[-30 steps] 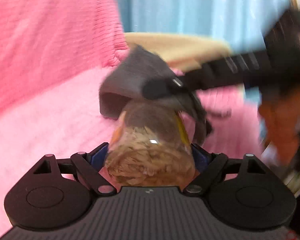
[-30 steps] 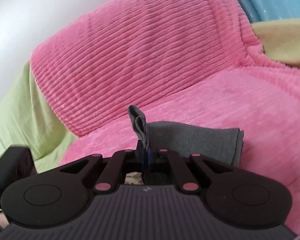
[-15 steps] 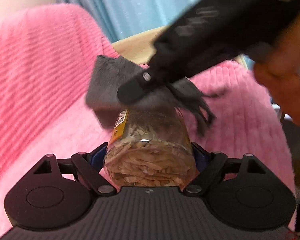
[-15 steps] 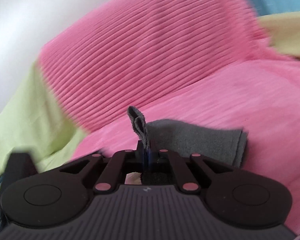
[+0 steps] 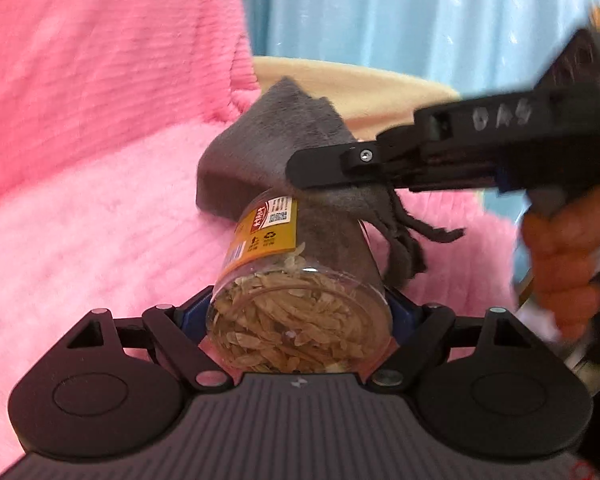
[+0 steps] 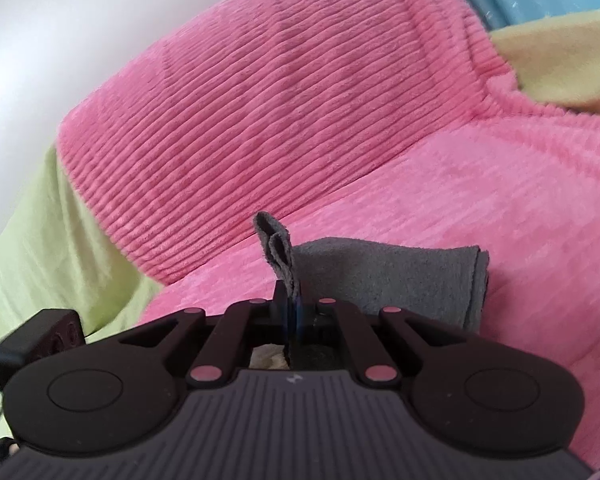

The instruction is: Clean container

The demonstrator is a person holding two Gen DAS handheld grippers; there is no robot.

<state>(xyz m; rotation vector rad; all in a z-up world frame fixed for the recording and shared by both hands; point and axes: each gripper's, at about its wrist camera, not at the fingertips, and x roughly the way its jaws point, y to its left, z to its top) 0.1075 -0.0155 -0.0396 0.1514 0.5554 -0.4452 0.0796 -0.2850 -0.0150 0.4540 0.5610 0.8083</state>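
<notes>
**A:** Where is the container, and what holds it?

**B:** The container (image 5: 300, 280) is a clear plastic jar with a yellow label, partly filled with pale flakes. The left gripper (image 5: 300, 308) clamps it by its lower end, one finger on each side, so the jar juts forward and up, away from the camera and above a pink ribbed sofa cover (image 5: 80, 220). Held that way, its sides and far end stay free to be reached.

**A:** And the other hand?

**B:** The right gripper (image 6: 294, 308) has its fingers pressed together, pinching a fold of grey cloth (image 5: 268, 148). In its own view the pinched fold (image 6: 278, 248) sticks up between the fingertips, while the rest of the cloth spreads to the right. In the left view it comes in from the right, gripped by a person's hand (image 5: 560, 256), and the cloth drapes over the jar's far upper end, touching it. Frayed strands hang down the right side.

**A:** Why drape it like that?

**B:** I judge that a small pinch leaves most of the cloth loose, so it can wrap the curved wall and rub it. One gripper steadies the jar while the other does the wiping.

**A:** How clean is the jar?

**B:** I cannot tell. The near wall looks clear, but the cloth hides the far end.
</notes>
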